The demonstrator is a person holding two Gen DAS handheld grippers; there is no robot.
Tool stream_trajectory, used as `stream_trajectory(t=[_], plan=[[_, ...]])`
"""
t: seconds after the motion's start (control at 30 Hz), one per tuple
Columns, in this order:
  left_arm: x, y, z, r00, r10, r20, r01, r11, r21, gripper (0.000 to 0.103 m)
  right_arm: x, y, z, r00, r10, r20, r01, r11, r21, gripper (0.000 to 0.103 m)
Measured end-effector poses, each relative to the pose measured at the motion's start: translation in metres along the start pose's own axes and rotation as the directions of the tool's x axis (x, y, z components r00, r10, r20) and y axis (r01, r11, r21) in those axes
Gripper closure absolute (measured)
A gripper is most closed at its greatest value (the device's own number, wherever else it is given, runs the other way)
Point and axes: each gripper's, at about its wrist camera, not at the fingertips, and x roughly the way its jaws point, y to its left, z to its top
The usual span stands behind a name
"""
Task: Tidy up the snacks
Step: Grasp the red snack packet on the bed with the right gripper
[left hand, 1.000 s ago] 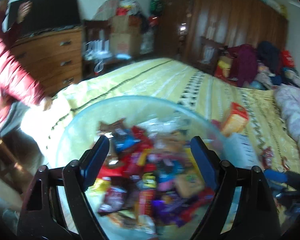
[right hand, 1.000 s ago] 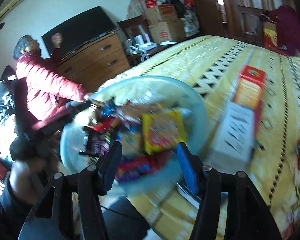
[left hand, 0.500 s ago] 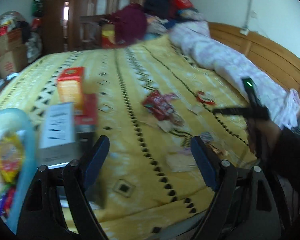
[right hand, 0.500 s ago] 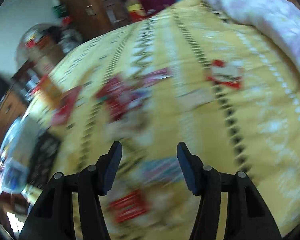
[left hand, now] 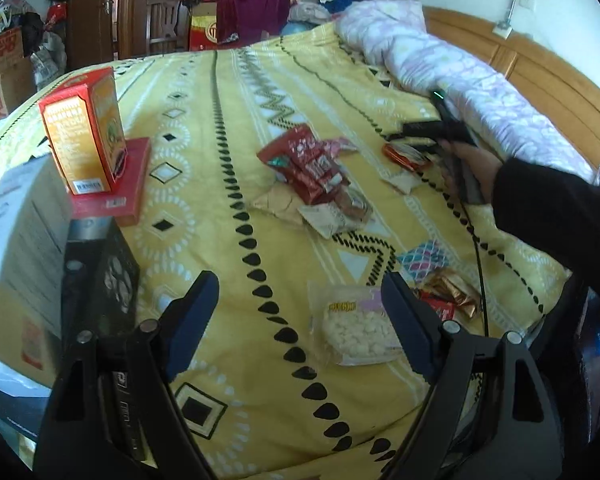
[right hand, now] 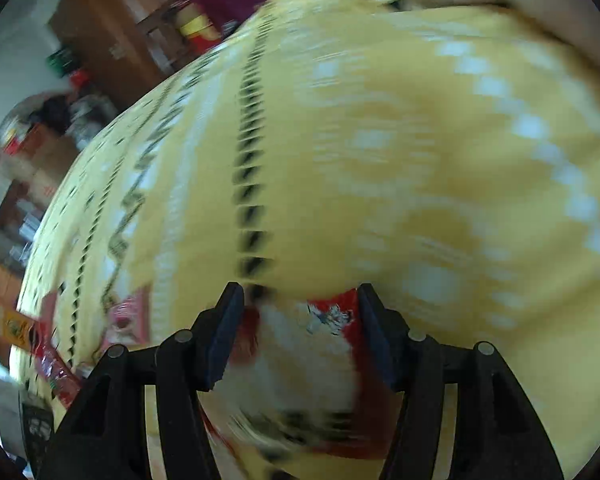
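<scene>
Most snacks are not yet gathered: a red wrapper heap (left hand: 312, 168) lies mid-bed (left hand: 220, 128), a clear bag of white pieces (left hand: 356, 328) and small packets (left hand: 440, 284) sit near its front edge. The left hand-held gripper (left hand: 300, 312) hangs released above the bag; the right hand-held gripper (right hand: 300, 320) straddles a red-and-white packet (right hand: 312, 344), jaws apart, nothing clamped.
</scene>
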Motion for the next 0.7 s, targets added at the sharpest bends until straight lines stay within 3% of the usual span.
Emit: stream_trajectory(t=[0.13, 0.23, 0.3, 0.37, 0.4, 0.6, 0.7], plan=[[0.007, -0.001, -0.004, 1.0, -0.003, -0.021, 0.003, 1.0, -0.003, 0.019, 0.049, 0.075, 0.007, 0.987, 0.122, -0.107, -0.138, 0.979, -0.151, 0.039], [0.008, -0.002, -0.006, 1.0, -0.01, -0.029, 0.01, 1.0, 0.0, 0.019, 0.065, 0.125, -0.006, 0.954, 0.236, -0.184, -0.27, 0.944, -0.192, 0.039], [0.008, -0.004, -0.007, 1.0, -0.009, -0.029, 0.009, 1.0, 0.006, 0.019, 0.076, 0.171, -0.031, 0.911, 0.283, -0.298, -0.364, 0.894, -0.262, 0.039], [0.001, -0.005, -0.007, 1.0, -0.007, -0.022, 0.007, 1.0, 0.004, 0.019, 0.073, 0.198, -0.053, 0.916, 0.25, -0.312, -0.356, 0.867, -0.35, 0.031], [-0.003, -0.004, -0.006, 1.0, -0.007, -0.015, 0.007, 1.0, 0.001, 0.019, 0.07, 0.209, -0.067, 0.906, 0.251, -0.34, -0.375, 0.85, -0.371, 0.028], [-0.027, -0.002, -0.01, 1.0, -0.019, 0.001, 0.019, 1.0, -0.001, 0.019, 0.017, 0.237, -0.148, 0.874, 0.181, -0.451, -0.407, 0.779, -0.477, 0.028], [-0.035, 0.001, -0.017, 0.999, -0.036, -0.001, 0.036, 0.999, -0.013, 0.019, -0.026, 0.231, -0.159, 0.896, 0.136, -0.422, -0.352, 0.796, -0.493, 0.028]])
